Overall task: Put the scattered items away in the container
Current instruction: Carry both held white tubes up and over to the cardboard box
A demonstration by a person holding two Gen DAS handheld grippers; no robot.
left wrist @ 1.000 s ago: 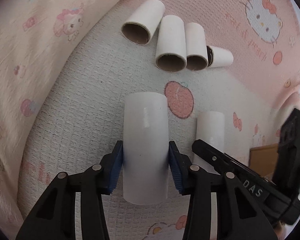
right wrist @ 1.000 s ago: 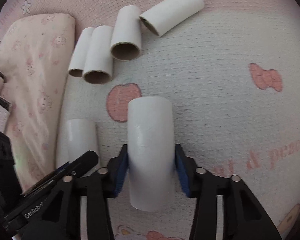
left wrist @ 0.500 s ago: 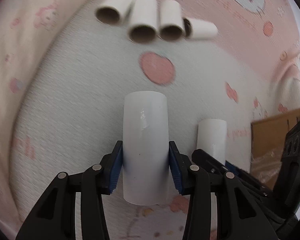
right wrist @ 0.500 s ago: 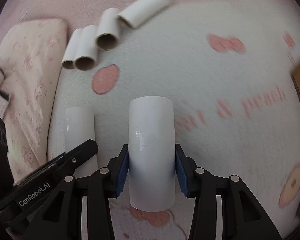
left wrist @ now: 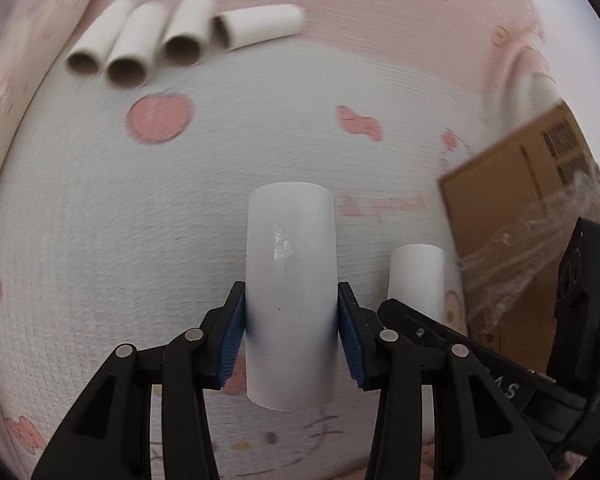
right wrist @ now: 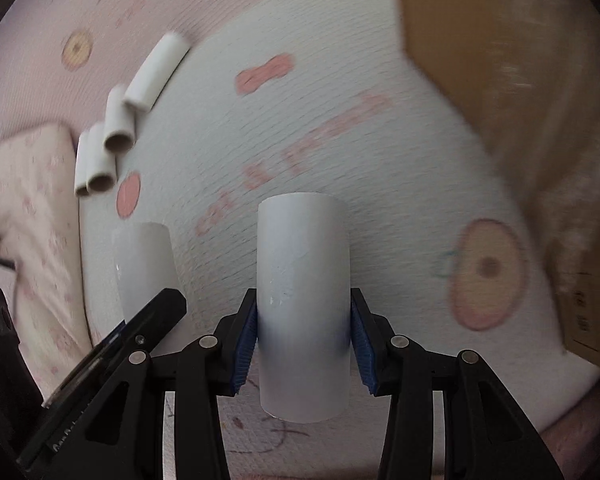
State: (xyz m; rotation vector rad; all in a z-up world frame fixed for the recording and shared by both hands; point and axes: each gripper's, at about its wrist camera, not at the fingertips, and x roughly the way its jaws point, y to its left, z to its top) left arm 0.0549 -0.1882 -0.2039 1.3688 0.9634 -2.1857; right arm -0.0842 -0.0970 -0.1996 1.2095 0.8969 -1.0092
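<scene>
Lying at the far left, four paper tubes (left wrist: pixel 148 50) wait on the blanket (left wrist: pixel 100 240). The left claw (left wrist: pixel 291 330) squeezes one white tube (left wrist: pixel 291 280); the right claw (right wrist: pixel 303 338) squeezes another tube (right wrist: pixel 303 296). At the right sits the cardboard box (left wrist: pixel 512 216), near but not reached.

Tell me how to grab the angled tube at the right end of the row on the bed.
Take the angled tube across its middle, jaws on the two long curved sides, coming from above. It lies flat on the blanket, so the ends give no purchase. Its near end touches the next tube, so keep toward the free far half.
</scene>
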